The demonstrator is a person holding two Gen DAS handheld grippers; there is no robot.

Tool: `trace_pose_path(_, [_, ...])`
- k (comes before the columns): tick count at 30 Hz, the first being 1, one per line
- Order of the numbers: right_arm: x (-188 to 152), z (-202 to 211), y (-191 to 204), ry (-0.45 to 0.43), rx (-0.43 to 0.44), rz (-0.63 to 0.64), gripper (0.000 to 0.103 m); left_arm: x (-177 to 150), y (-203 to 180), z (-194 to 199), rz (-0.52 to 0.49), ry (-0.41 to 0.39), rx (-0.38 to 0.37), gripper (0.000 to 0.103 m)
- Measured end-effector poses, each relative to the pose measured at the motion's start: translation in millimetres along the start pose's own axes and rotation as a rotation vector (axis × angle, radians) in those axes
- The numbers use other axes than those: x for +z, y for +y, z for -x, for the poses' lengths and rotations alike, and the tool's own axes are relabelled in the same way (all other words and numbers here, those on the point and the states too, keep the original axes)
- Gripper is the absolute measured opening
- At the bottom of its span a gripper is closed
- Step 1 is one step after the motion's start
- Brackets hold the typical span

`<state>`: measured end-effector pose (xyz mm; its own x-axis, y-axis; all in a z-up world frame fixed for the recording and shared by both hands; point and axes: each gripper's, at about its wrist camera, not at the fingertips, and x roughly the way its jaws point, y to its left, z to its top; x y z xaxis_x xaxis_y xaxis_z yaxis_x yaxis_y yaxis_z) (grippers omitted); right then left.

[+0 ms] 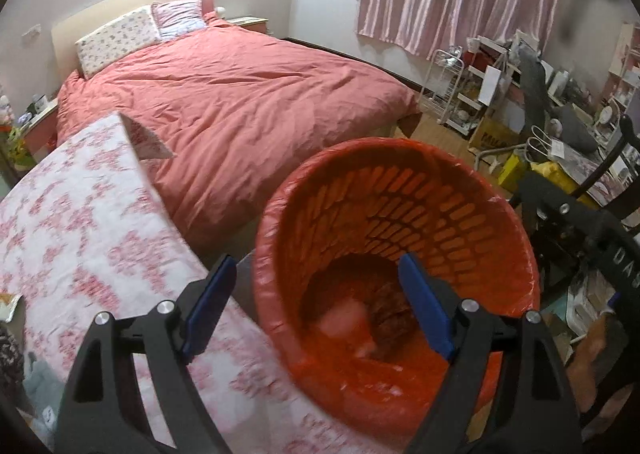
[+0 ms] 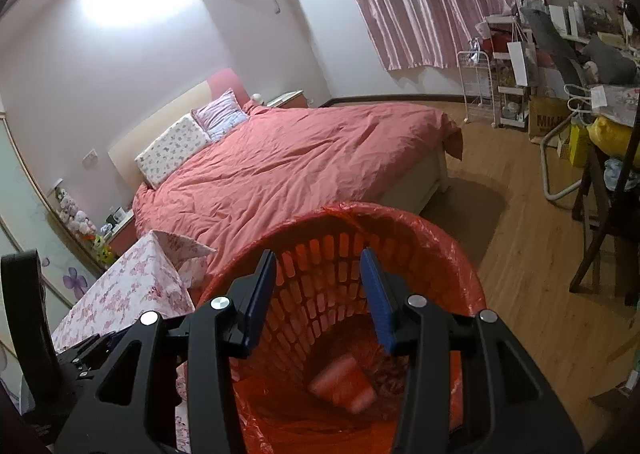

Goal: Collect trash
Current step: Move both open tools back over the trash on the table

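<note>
An orange slotted trash basket (image 1: 420, 189) lined with a red plastic bag stands beside the table; it also shows in the right wrist view (image 2: 320, 254). A pale cup-like piece of trash (image 2: 342, 384) lies at its bottom, blurred in the left wrist view (image 1: 346, 320). My left gripper (image 1: 318, 286) is open and empty, over the basket's near-left rim. My right gripper (image 2: 320, 286) is open and empty, directly above the basket's mouth.
A table with a pink floral cloth (image 1: 80, 234) is at the left, touching the basket. A bed with a red duvet (image 1: 240, 93) lies behind. Cluttered shelves and desk (image 1: 540, 101) fill the right. Wooden floor (image 2: 520, 238) lies right of the basket.
</note>
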<state>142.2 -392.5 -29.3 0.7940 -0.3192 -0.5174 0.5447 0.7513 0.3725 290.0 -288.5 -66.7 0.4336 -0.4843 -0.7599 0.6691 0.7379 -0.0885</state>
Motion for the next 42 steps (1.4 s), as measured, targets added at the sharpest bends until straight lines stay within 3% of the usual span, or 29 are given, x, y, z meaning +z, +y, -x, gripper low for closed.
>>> trace_pose_path(14, [-11, 41, 80, -0.010, 0.134, 0.180, 0.066, -55, 80, 120, 0.156, -0.139, 0.240, 0.092])
trace_pose_path(19, [-30, 48, 113, 0.031, 0.194, 0.267, 0.068, -84, 118, 159, 0.222, -0.162, 0.328, 0.093])
trace_pose_path(27, [-73, 36, 173, 0.106, 0.229, 0.468, 0.087, -143, 193, 218, 0.383, -0.177, 0.432, 0.093])
trace_pose_path(35, [-121, 15, 220, 0.234, 0.278, 0.577, 0.089, -208, 261, 271, 0.525, -0.191, 0.635, 0.099])
trace_pose_path(42, [-150, -9, 249, 0.316, 0.285, 0.621, 0.080, -247, 308, 283, 0.632, -0.150, 0.662, 0.099])
